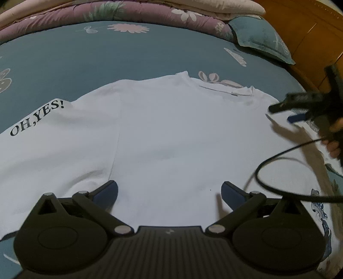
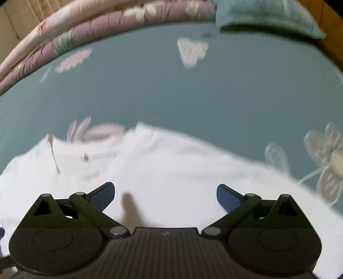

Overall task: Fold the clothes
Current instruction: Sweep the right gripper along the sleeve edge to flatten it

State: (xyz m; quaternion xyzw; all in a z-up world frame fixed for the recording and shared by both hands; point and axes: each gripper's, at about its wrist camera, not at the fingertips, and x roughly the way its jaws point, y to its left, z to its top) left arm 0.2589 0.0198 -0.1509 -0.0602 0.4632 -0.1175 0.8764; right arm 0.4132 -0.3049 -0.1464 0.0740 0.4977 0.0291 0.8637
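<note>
T-shirt: your white T-shirt [image 1: 171,137] lies spread flat on the bed, back side up, neckline at the far edge and hem toward you; the right wrist view shows it too [image 2: 171,176], blurred.
Collar: the neck opening [image 1: 225,89] sits at the far right of the shirt in the left wrist view, with a small label showing inside it.
Print: black lettering "OH,YES!" [image 1: 36,119] runs along the shirt's left part, near the sleeve.
Left tongs: your left gripper [image 1: 169,193] hangs over the near part of the shirt with its blue-padded fingers [image 1: 107,193] spread wide and nothing between them.
Right tongs: your right gripper [image 2: 165,196] is over the shirt's right shoulder area, fingers wide apart and holding nothing; from the left wrist view it shows at the right edge [image 1: 300,107], blurred.
Cable: a black cable [image 1: 278,171] loops above the shirt at the near right.
Bedsheet: teal sheet with pale flower prints [image 1: 107,60] lies under the shirt.
Quilt: a folded purple floral quilt [image 1: 107,12] lies along the far edge of the bed.
Pillow: a teal pillow [image 1: 261,36] sits at the far right, beside the wooden headboard [image 1: 310,32].
</note>
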